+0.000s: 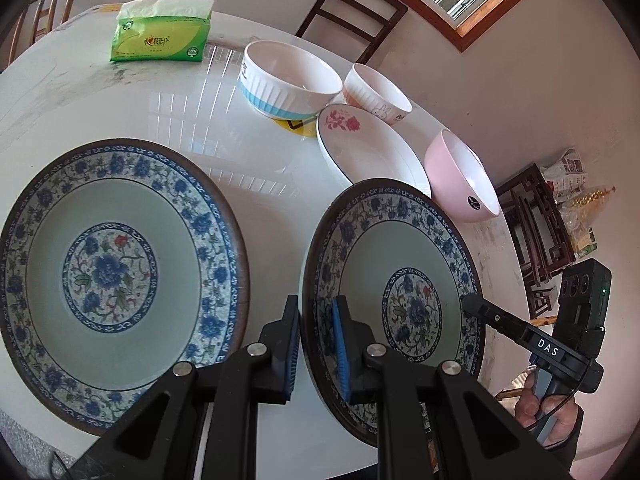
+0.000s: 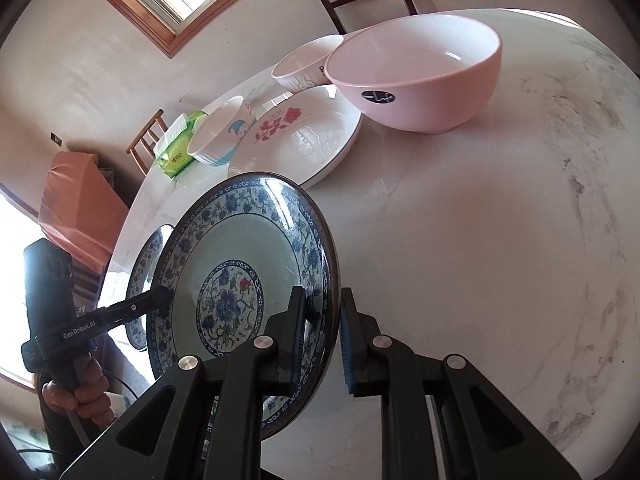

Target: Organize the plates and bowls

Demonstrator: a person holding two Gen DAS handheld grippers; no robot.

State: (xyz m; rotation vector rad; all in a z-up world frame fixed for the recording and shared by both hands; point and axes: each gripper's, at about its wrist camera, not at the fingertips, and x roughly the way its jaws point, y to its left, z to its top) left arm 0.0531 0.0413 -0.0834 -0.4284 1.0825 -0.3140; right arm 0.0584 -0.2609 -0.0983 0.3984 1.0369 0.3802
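A blue-and-white floral plate [image 1: 400,276] is held tilted above the table by both grippers. My left gripper [image 1: 318,350] is shut on its left rim. My right gripper [image 2: 322,338] is shut on its right rim [image 2: 332,280]; the right gripper also shows at the plate's far edge in the left wrist view [image 1: 476,308]. A matching blue floral plate [image 1: 112,276] lies flat on the white table [image 1: 248,152] to the left. A white rose plate [image 1: 372,152], a pink bowl [image 1: 460,176], a blue-striped bowl [image 1: 288,80] and an orange-striped bowl [image 1: 376,94] stand behind.
A green tissue pack [image 1: 160,36] lies at the table's far side. Wooden chairs [image 1: 352,12] stand around the table. The table's right part [image 2: 500,220] is bare marble. Dark furniture with bags [image 1: 540,220] stands beyond the edge.
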